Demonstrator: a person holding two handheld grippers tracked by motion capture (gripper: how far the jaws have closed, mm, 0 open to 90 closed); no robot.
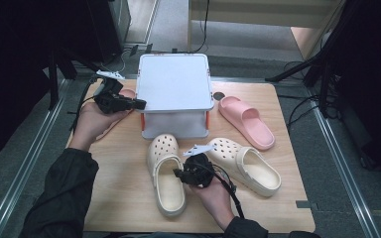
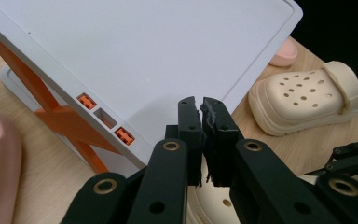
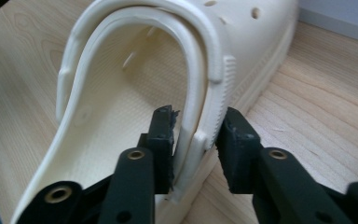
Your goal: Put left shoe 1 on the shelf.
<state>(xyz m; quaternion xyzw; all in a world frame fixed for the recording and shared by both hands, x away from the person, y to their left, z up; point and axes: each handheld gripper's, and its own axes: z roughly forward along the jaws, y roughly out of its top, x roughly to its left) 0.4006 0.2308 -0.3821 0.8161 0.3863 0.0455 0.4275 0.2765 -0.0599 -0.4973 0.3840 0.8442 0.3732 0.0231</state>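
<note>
A white lidded box with orange latches stands at the back middle of the wooden table. My left gripper hovers at the lid's left edge; in the left gripper view its jaws are shut with nothing between them, over the lid. Two cream clogs lie in front of the box. My right gripper is on the left clog. In the right gripper view this gripper has one jaw inside the clog and one outside, pinching its side wall and strap.
The second cream clog lies to the right, seen also in the left gripper view. One pink slipper rests right of the box; another lies under my left hand. Bare table stretches at the front left.
</note>
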